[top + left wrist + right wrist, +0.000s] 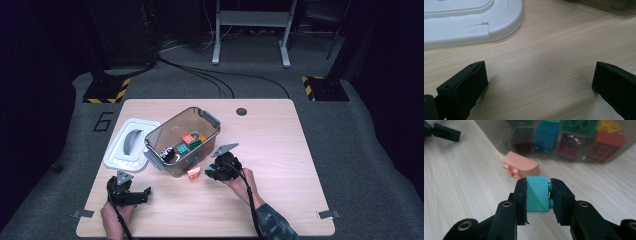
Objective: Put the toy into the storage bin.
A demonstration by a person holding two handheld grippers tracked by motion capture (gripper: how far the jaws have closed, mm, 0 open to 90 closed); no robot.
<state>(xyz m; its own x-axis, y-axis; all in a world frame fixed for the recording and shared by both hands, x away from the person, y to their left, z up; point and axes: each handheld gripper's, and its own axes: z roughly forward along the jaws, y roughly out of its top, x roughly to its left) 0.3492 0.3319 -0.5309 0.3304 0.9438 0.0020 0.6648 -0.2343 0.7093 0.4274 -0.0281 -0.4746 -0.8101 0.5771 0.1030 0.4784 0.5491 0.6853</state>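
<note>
- One teal brick (pixel 537 194) sits clamped in the right tongs (pixel 538 195), just off the surface (pixel 280 145) beside the clear bin (pixel 182 140) near its middle; hard, light plastic, likely slick, so flat sides are the best hold.
- Left tongs (pixel 536 82) stand wide and hold nothing, near the front-left corner by the white lid (pixel 474 22).
- A pink brick (pixel 521 167) lies just outside the bin; bricks inside blur through its tinted wall.

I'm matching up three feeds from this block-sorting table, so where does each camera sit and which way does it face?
High view: above the person's side, facing forward and down; hands, left gripper.
Left gripper view: rides that gripper, facing white plastic lid; open jaws.
Right gripper view: on right gripper, which clamps teal toy block, facing pink rounded block, clear brown bin.
Shared: bin, pink block in high and right gripper views.
</note>
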